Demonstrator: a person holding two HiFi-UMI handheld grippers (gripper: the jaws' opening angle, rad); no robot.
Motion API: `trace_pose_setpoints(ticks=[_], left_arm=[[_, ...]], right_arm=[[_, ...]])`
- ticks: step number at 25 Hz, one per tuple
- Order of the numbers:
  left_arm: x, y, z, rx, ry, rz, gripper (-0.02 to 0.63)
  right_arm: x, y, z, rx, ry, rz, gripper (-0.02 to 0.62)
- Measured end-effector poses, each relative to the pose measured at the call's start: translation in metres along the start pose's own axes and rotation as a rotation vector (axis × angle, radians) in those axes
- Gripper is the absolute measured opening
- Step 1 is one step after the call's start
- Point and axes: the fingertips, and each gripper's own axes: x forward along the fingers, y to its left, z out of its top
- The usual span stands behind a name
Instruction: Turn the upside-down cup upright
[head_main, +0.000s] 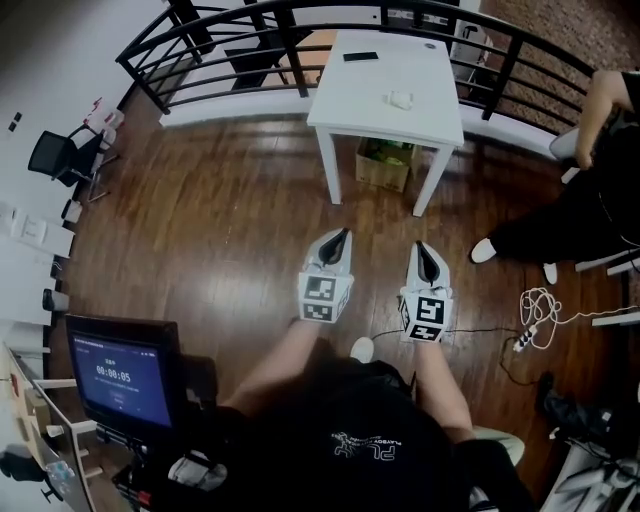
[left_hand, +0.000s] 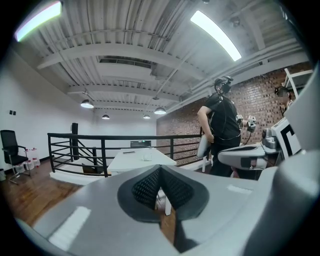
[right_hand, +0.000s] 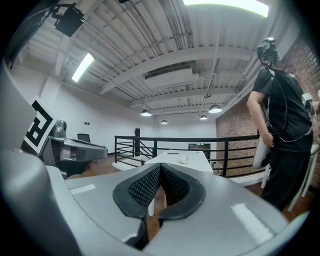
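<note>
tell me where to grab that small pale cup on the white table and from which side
Probably by its side wall, jaws level, coming from the table's near edge. The cup sits alone toward that edge of the white table, the dark flat item farther back, so nothing blocks that approach. It is too small here to judge its shape.

The table (head_main: 352, 100) is white, and the cup (head_main: 401, 99) near its right edge is whitish too. A flat black thing (head_main: 360, 57) lies by the far edge. The floor (head_main: 220, 230) is dark brown wood, the railing (right_hand: 137, 145) black. The left gripper (head_main: 343, 234) and the right gripper (head_main: 421, 247) are light grey, with black-and-white square markers and black dotted pads (right_hand: 145, 187).
</note>
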Motion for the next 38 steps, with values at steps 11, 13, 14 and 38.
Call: trace_pose_setpoints(ticks=[11, 13, 14, 38], left_arm=[[0.067, 0.024, 0.009, -0.018, -0.004, -0.016, -0.005], [0.090, 0.031, 0.014, -0.014, -0.001, -0.021, -0.005], [0.100, 0.033, 0.017, -0.014, -0.003, -0.027, -0.005], [0.273, 0.128, 0.041, -0.019, 0.009, -0.115, -0.005]], right_arm=[[0.063, -0.030, 0.004, -0.056, 0.022, -0.018, 0.014], [0.082, -0.037, 0.006, -0.066, 0.024, -0.028, 0.014], [0.090, -0.041, 0.006, -0.061, 0.024, -0.034, 0.014], [0.281, -0.071, 0.027, -0.032, 0.060, -0.090, 0.014]])
